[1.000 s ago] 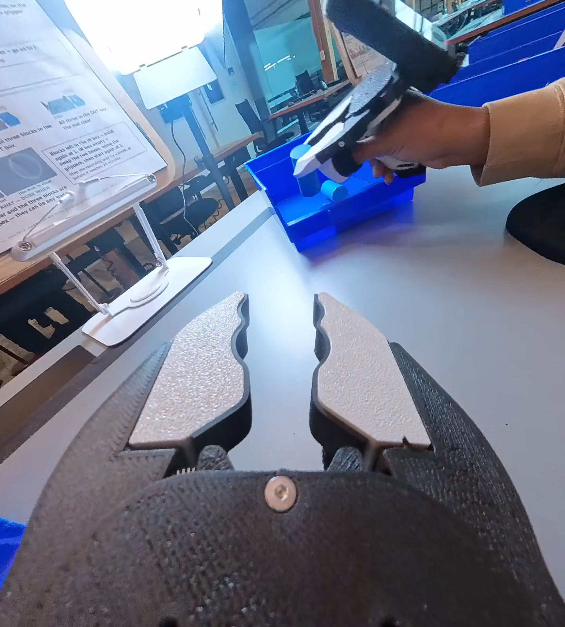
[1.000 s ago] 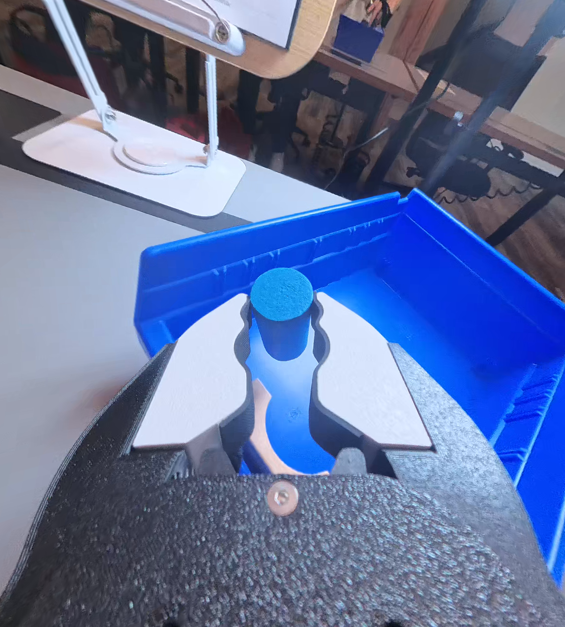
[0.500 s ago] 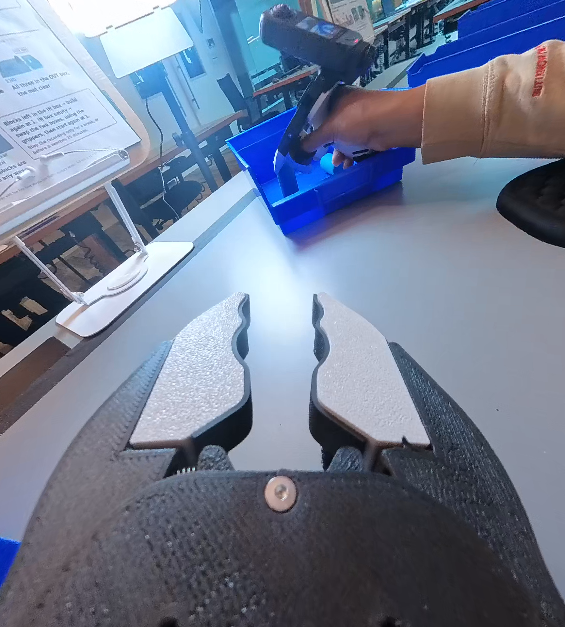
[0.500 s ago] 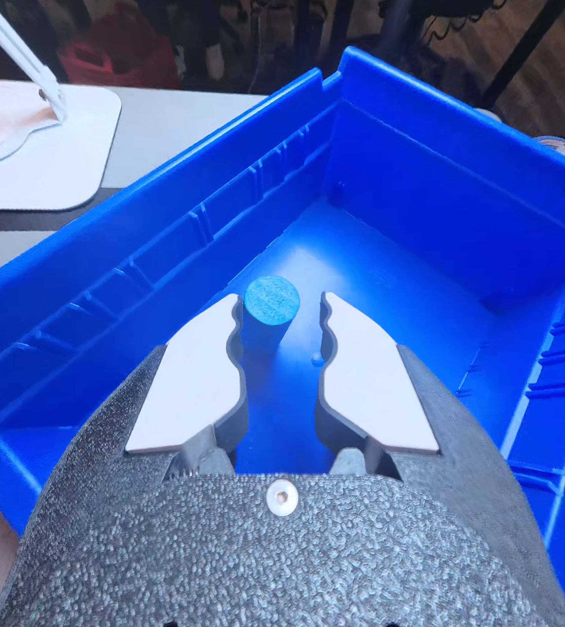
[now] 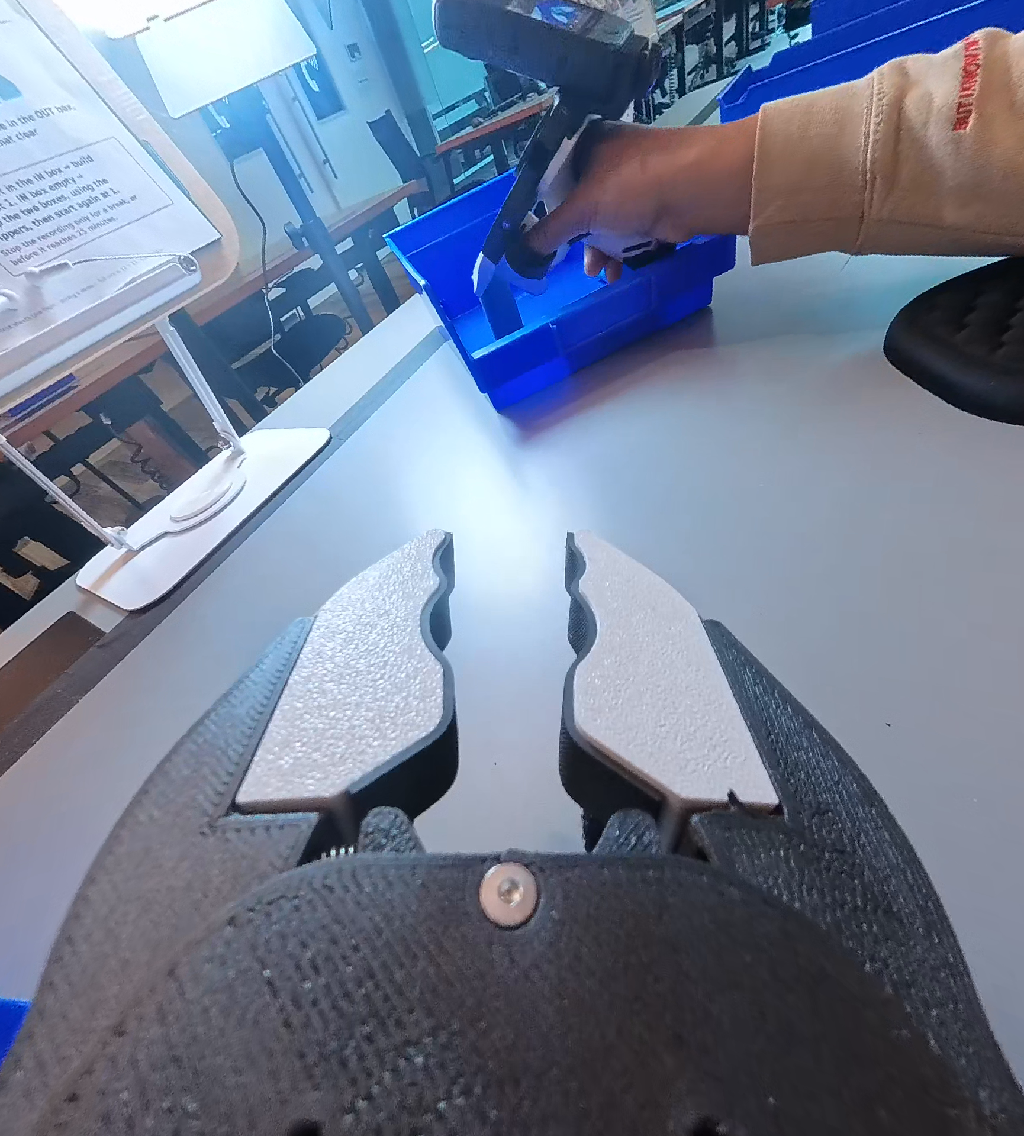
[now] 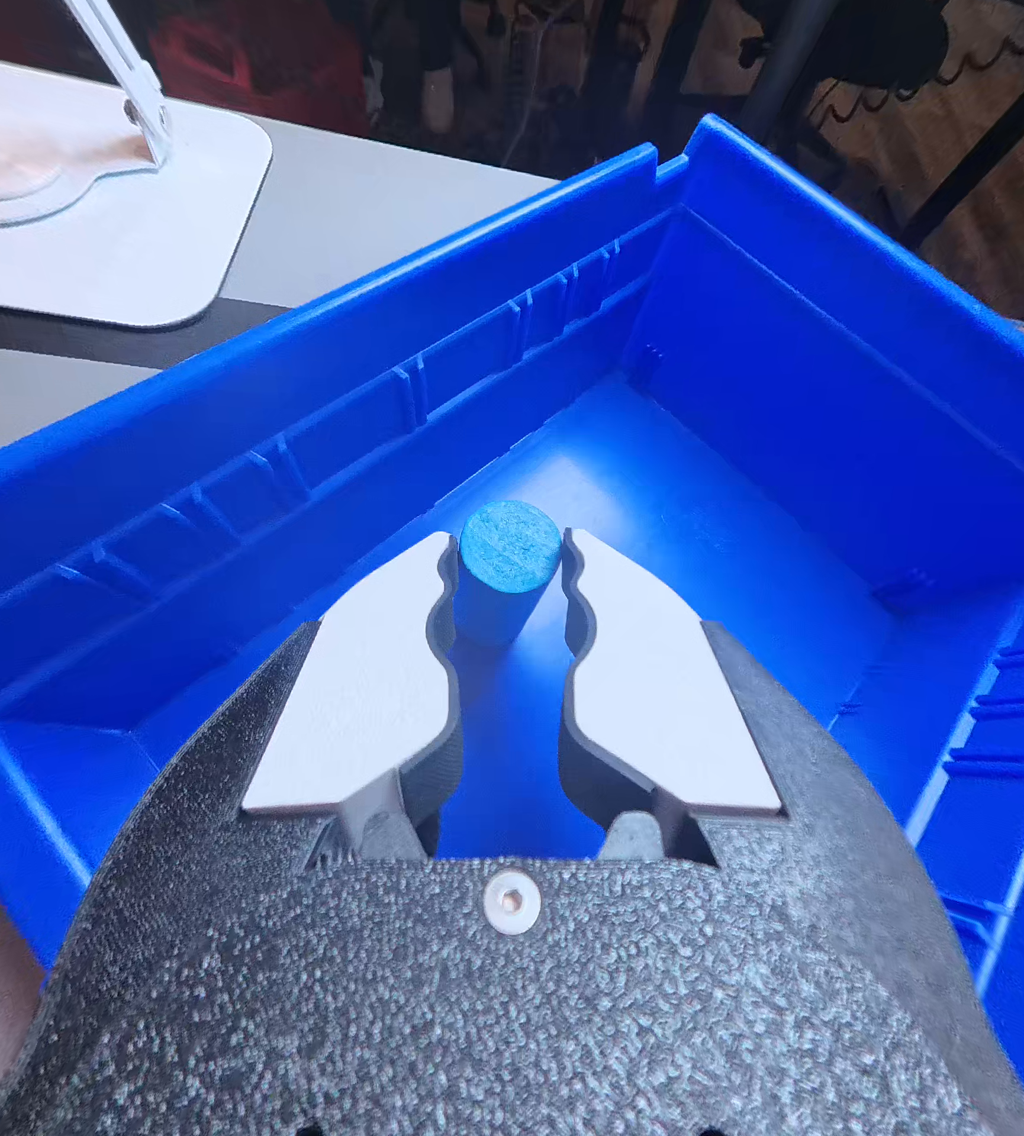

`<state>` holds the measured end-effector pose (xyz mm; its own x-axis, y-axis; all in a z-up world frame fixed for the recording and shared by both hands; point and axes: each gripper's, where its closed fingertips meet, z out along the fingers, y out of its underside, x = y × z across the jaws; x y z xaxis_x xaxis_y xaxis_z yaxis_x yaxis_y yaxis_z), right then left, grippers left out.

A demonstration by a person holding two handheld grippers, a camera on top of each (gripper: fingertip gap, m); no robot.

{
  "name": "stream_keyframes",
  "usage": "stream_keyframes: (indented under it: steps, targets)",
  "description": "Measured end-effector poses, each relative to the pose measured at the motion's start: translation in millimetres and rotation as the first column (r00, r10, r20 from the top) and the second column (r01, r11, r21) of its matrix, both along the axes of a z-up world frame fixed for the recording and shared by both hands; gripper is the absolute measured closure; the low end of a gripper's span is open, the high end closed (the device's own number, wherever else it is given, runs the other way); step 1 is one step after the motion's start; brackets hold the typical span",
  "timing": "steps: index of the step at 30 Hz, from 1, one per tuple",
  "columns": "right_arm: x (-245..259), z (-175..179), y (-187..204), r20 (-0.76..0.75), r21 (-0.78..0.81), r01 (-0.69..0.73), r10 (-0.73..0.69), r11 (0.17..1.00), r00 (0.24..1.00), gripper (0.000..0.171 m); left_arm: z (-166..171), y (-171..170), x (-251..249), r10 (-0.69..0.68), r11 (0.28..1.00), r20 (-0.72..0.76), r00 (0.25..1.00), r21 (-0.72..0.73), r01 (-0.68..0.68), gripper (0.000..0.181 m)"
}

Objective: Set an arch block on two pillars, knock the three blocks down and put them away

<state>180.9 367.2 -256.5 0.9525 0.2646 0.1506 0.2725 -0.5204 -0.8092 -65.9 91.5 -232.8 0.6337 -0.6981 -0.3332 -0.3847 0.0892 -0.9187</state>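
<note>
Fetching a pillar: right gripper (image 6: 509, 556) down inside the blue bin (image 6: 866, 295), fingertips flanking the upright blue cylinder (image 6: 509, 553) on the bin floor, apparently touching but not clearly clamped. Left gripper (image 5: 509, 553) parted, empty, over the bare grey table (image 5: 805, 553). Next, probably: squeeze firmly, lift straight clear of the wall.

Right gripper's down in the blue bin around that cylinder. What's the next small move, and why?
Probably close the right gripper on the blue cylinder. The cylinder stands upright on the floor of the blue bin between the open fingertips, which flank its top; whether they already touch it is unclear. The left gripper is open and empty over the table.
</note>
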Motion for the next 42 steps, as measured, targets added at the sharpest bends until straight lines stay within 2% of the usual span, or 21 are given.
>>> stream_keyframes:
  steps: [4,7,9,11,14,17,26,30,39,42]
  targets:
    - [2.6,8.3,-5.5,0.003,-0.029,0.003,-0.002,1.0,1.0,0.139,-1.2,-0.2,0.4,-0.004,1.0,-0.002,1.0,-0.007,0.004,0.147]
    - [-1.7,1.7,-26.2,-0.042,-0.228,-0.059,0.051,0.972,0.998,0.139,-2.3,-0.8,1.2,-0.009,1.0,-0.007,1.0,-0.01,0.009,0.147]
    - [4.3,-3.7,-37.1,0.008,-0.314,-0.059,0.065,0.948,0.998,0.138,-4.4,-0.6,1.7,-0.012,1.0,-0.01,1.0,-0.017,0.012,0.147]
    - [15.6,-4.3,-38.5,0.073,-0.33,-0.007,0.033,0.944,0.997,0.137,-6.8,-0.4,2.3,-0.014,1.0,-0.016,1.0,-0.025,0.013,0.147]
    - [36.7,-2.1,-32.1,0.198,-0.285,0.09,-0.033,0.954,0.98,0.12,-8.5,-0.7,3.0,-0.017,0.999,-0.021,1.0,-0.03,0.017,0.147]
    - [51.8,8.0,-23.8,0.312,-0.186,0.158,-0.094,0.97,0.945,0.12,-9.1,-0.6,2.9,-0.018,0.999,-0.022,1.0,-0.032,0.017,0.147]
    - [53.4,39.8,-14.2,0.311,-0.01,0.146,-0.136,0.989,0.941,0.12,-11.6,-1.1,3.6,-0.025,0.999,-0.029,0.999,-0.041,0.024,0.147]
    - [43.8,35.3,-17.1,0.297,-0.045,0.091,-0.073,0.995,0.952,0.128,-12.0,-1.2,3.7,-0.026,0.999,-0.031,0.999,-0.042,0.025,0.147]
    - [32.7,-9.3,-44.1,0.311,-0.34,0.012,0.1,0.94,0.945,0.132,-14.2,-2.3,4.8,-0.034,0.998,-0.04,0.999,-0.048,0.032,0.148]
    - [21.1,-8.3,-53.1,0.224,-0.392,-0.05,0.148,0.919,0.963,0.137,-15.0,-2.8,5.4,-0.038,0.998,-0.044,0.998,-0.05,0.036,0.148]
